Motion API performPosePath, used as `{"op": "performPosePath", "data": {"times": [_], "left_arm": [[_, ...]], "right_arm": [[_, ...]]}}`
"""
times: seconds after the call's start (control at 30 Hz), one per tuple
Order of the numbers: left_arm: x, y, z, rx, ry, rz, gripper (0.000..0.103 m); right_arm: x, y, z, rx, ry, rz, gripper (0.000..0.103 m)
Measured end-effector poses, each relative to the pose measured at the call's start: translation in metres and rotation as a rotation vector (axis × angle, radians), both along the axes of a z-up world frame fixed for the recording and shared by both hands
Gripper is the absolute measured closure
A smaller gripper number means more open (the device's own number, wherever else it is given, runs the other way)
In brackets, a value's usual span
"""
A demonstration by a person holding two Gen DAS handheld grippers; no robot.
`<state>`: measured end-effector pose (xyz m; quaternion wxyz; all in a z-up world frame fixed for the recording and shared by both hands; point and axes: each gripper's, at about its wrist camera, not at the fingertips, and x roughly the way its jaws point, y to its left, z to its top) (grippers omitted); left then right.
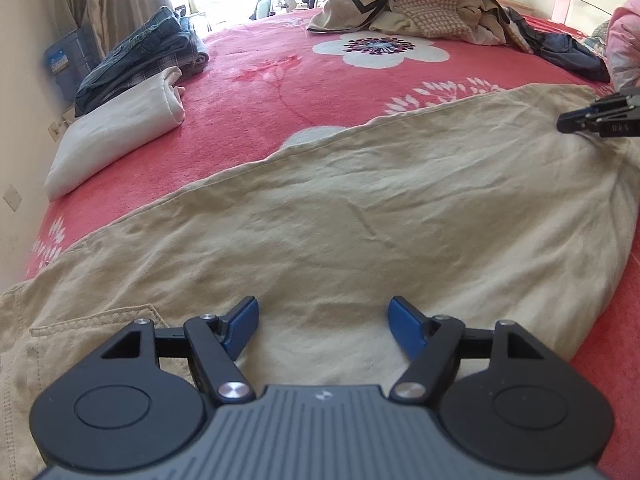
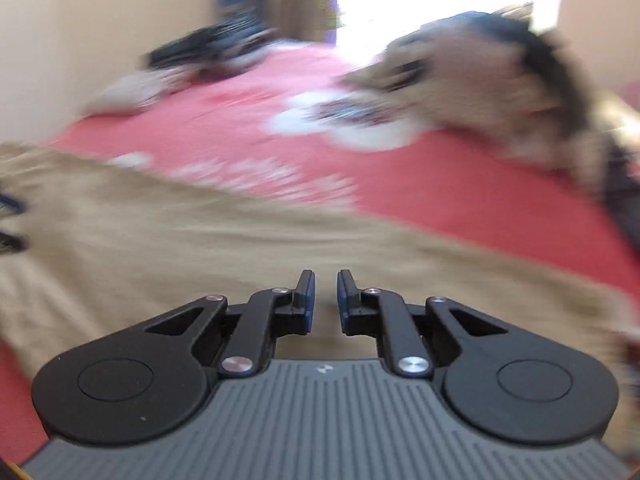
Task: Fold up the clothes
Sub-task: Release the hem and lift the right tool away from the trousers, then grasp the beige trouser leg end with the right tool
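Observation:
A beige garment (image 1: 360, 220) with a stitched pocket at its near left lies spread flat across the red flowered bedspread (image 1: 260, 92). My left gripper (image 1: 322, 320) hovers low over its near edge, open wide, with nothing between the blue pads. My right gripper (image 1: 564, 124) comes in from the right edge and sits over the garment's far right part, where the cloth wrinkles. The right wrist view is motion-blurred. There the right gripper (image 2: 326, 292) is over the beige garment (image 2: 160, 240), and a narrow gap between its pads holds nothing.
A folded white cloth (image 1: 116, 140) and folded jeans (image 1: 148, 56) lie at the bed's left side by the wall. A heap of unfolded clothes (image 1: 420, 0) sits at the far end, beside a dark garment (image 1: 568, 52) and something pink (image 1: 624, 48).

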<state>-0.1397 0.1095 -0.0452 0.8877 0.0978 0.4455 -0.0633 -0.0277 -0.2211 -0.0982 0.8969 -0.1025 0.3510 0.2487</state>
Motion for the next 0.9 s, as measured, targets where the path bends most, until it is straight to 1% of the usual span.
{"op": "performPosePath", "data": {"times": [0.17,0.23,0.27,0.3,0.33,0.47,0.53,0.57,0.6,0.63,0.67,0.7,0.77,0.83,0.9], "left_arm": [[-0.001,0.004,-0.002,-0.024,-0.006,0.016,0.029],[-0.001,0.006,-0.003,-0.036,-0.007,0.016,0.029],[0.0,0.006,-0.003,-0.039,-0.007,0.015,0.029],[0.0,0.007,-0.003,-0.043,-0.008,0.015,0.029],[-0.001,0.007,-0.003,-0.043,-0.008,0.015,0.029],[-0.002,0.007,-0.002,-0.042,-0.008,0.023,0.029],[-0.002,0.007,-0.002,-0.046,-0.01,0.031,0.029],[-0.002,0.008,-0.002,-0.048,-0.012,0.035,0.029],[-0.002,0.008,-0.002,-0.05,-0.014,0.039,0.029],[-0.003,0.008,-0.002,-0.049,-0.016,0.04,0.029],[-0.003,0.008,-0.002,-0.049,-0.016,0.04,0.029],[-0.002,0.009,-0.002,-0.049,-0.016,0.041,0.029],[-0.001,0.009,0.0,-0.048,-0.014,0.044,0.029],[0.003,0.011,0.0,-0.043,-0.017,0.048,0.029],[0.008,0.013,0.001,-0.043,-0.021,0.059,0.029]], "right_arm": [[0.037,-0.07,-0.009,-0.124,-0.003,-0.32,0.095],[0.052,-0.097,-0.012,-0.174,-0.004,-0.448,0.091],[0.059,-0.111,-0.014,-0.199,-0.004,-0.512,0.091],[0.059,-0.113,-0.01,-0.196,-0.015,-0.527,0.091],[0.052,-0.105,-0.002,-0.158,-0.033,-0.5,0.091],[0.025,-0.051,0.009,0.015,-0.008,-0.255,0.093],[0.036,-0.035,-0.003,0.01,0.032,-0.212,0.092],[0.045,-0.038,-0.007,0.002,0.039,-0.234,0.091],[0.055,-0.048,-0.008,0.023,0.03,-0.279,0.091],[0.067,-0.059,-0.007,0.01,0.015,-0.363,0.091],[0.077,-0.067,-0.004,-0.05,-0.011,-0.464,0.09],[0.079,-0.072,0.001,-0.077,-0.031,-0.523,0.086],[0.078,-0.082,0.011,-0.109,-0.069,-0.621,0.086],[0.057,-0.084,0.026,-0.028,-0.084,-0.614,0.086],[0.021,-0.079,0.04,0.083,-0.078,-0.584,0.084]]}}
